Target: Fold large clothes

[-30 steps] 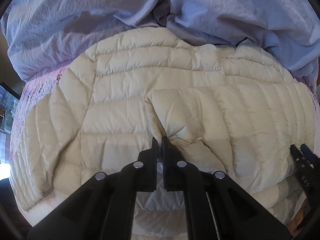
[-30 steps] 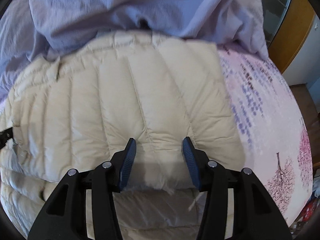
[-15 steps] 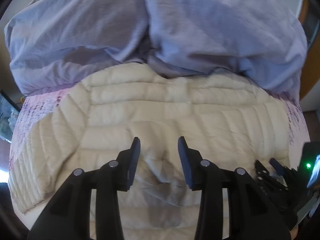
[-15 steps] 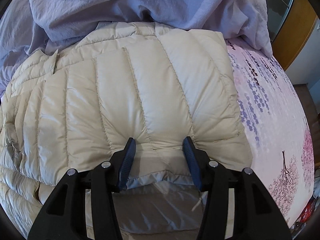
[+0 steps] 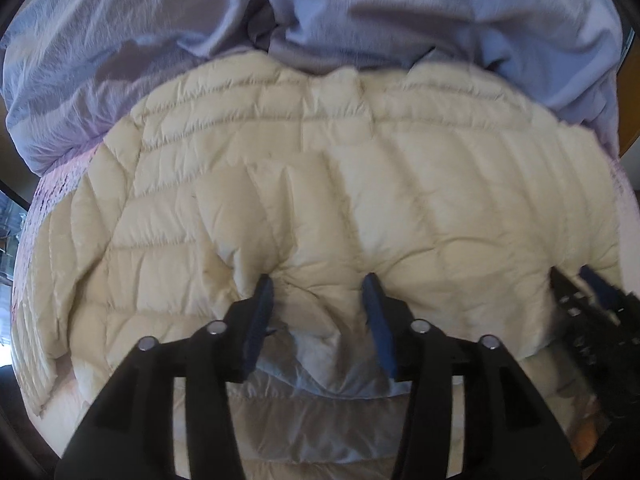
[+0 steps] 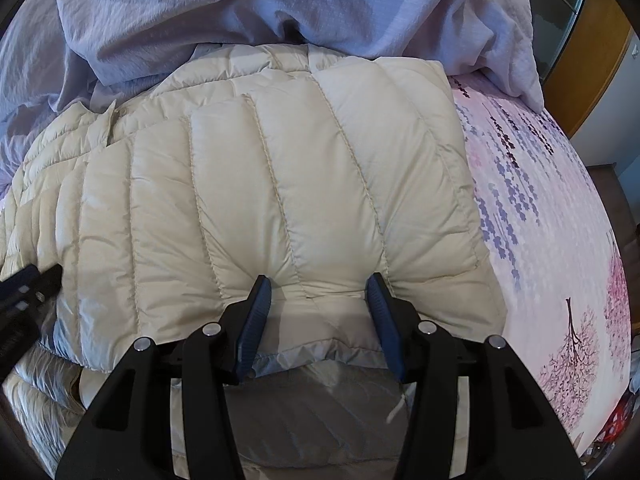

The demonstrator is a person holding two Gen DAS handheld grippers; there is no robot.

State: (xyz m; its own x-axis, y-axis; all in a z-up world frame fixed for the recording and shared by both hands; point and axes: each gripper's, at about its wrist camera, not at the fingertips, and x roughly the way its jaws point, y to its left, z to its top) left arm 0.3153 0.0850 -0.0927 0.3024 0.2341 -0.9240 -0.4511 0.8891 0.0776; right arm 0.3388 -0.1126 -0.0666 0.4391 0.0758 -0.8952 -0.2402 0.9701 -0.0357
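Jacket [image 6: 304,200], cream and quilted, lies folded on the bed [image 6: 540,216]; left gripper [image 5: 318,290] jaws have just been opening, right gripper [image 6: 318,292] jaws stand apart, both probably pressing the hem flat.

Left gripper [image 5: 318,284]: two black angular arms, each tipped with a dark blue ribbed pad.
Left gripper fasteners: four round silver screw heads across the arms.
Right gripper [image 6: 318,284]: same black frame, same dark blue ribbed pads.
Right gripper fasteners: four round silver screw heads.
Arm cut-outs: long open slots through each black arm.
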